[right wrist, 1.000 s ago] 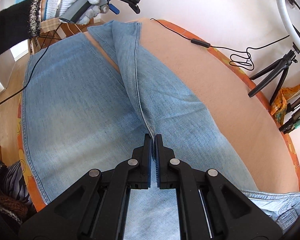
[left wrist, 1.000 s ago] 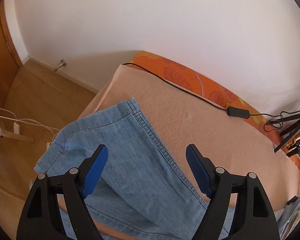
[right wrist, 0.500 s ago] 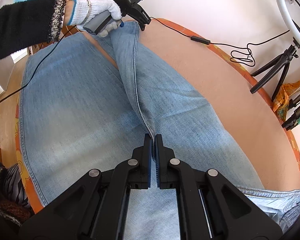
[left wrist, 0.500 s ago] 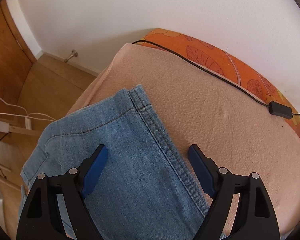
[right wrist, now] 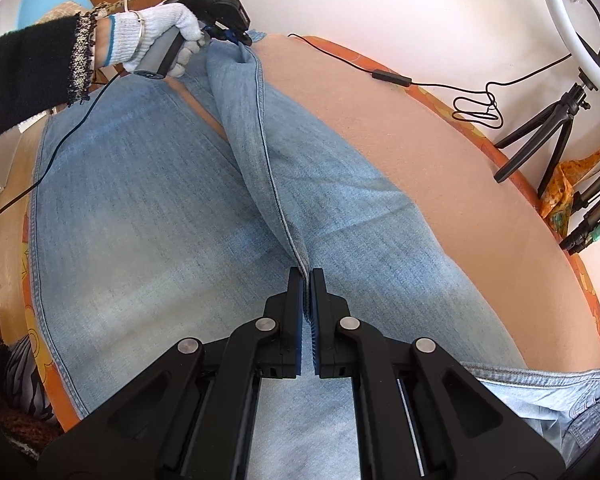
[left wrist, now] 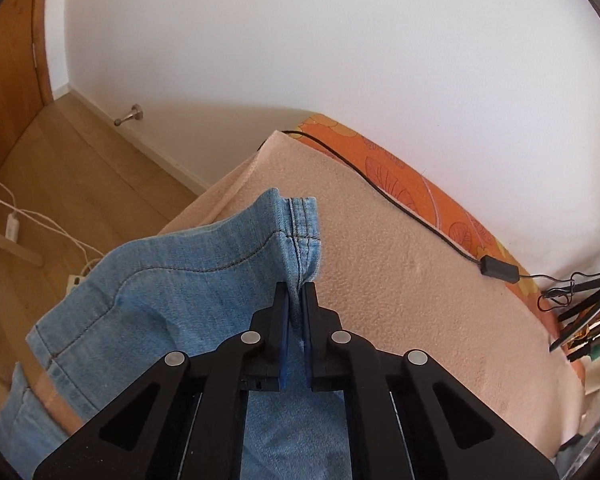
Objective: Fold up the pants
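Jeans spread on a bed, pinched at both ends

The jeans (right wrist: 148, 208) cover the bed (right wrist: 460, 200), waistband cut off below; the left tool (left wrist: 296, 294) clamps a leg hem, the right tool (right wrist: 306, 276) clamps the seam mid-leg.

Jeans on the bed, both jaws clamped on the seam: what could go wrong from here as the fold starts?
1. The left gripper pinches only a thin ridge of the jeans at the hem; denim could slip out when lifted.
2. The far leg hangs off the blanket edge over the floor, so its weight may drag the fold askew.
3. A black cable lies along the bed near the hem; swinging fabric might snag it.
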`<state>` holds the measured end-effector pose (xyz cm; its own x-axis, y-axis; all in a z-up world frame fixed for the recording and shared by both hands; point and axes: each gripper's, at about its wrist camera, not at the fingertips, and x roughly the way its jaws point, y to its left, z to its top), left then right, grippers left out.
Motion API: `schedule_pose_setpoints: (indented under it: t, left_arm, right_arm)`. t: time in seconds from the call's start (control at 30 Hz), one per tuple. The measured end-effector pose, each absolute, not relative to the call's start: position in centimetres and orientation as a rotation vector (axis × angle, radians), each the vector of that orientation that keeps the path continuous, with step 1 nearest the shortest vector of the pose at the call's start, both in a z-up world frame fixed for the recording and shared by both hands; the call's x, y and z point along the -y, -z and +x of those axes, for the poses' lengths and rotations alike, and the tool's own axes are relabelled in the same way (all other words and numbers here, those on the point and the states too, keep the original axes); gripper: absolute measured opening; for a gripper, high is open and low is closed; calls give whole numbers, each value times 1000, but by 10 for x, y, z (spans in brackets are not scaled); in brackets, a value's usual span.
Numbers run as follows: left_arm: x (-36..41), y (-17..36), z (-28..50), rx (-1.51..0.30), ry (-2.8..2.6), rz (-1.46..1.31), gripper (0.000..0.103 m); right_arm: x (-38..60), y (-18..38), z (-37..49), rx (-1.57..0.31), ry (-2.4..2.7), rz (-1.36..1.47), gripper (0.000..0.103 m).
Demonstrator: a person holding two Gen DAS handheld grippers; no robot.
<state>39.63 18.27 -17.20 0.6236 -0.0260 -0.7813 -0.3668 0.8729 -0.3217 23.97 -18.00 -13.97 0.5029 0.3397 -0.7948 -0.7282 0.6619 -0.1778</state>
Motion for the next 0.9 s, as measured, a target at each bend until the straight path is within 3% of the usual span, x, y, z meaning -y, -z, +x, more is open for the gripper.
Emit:
schedule_pose_setpoints:
  t: [0.47, 0.9]
  left_arm:
    - [-238, 97, 272, -678, -122, -549, 4]
    - [-237, 121, 157, -642, -145, -599, 4]
  right_arm:
    - [187, 79, 213, -668, -583, -530, 4]
    - [185, 90, 110, -665, -661, -597, 4]
